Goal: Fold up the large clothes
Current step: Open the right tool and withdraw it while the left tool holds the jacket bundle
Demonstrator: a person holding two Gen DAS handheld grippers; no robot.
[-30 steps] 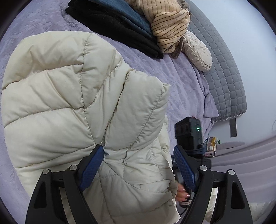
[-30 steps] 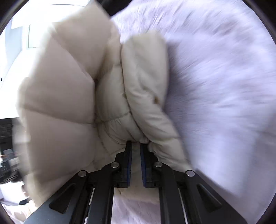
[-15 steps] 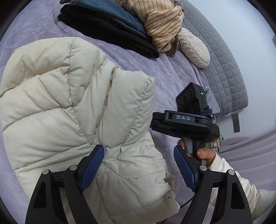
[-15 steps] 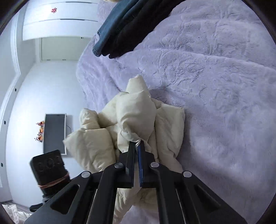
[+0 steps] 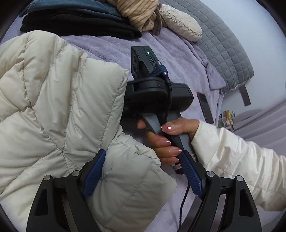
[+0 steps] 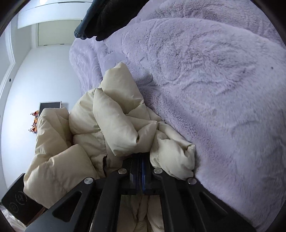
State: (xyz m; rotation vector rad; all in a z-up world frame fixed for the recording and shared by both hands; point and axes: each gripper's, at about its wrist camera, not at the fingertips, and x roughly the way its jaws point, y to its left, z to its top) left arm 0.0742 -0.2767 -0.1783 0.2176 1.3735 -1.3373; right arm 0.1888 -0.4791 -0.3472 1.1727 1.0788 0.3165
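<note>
The cream puffer jacket (image 5: 59, 110) lies on the purple blanket (image 6: 214, 80). Left gripper (image 5: 143, 171) gapes wide over it; right gripper (image 6: 141, 158) is clamped on its fabric at six o'clock. No writing is readable.

A lilac fleece blanket (image 5: 182, 58) covers the bed. On it, at its far edge, lies a stack of dark folded clothes (image 5: 76, 23); beside the stack, a tan striped garment (image 5: 141, 14). A dark phone (image 5: 205, 107) lies near the blanket's right edge.
</note>
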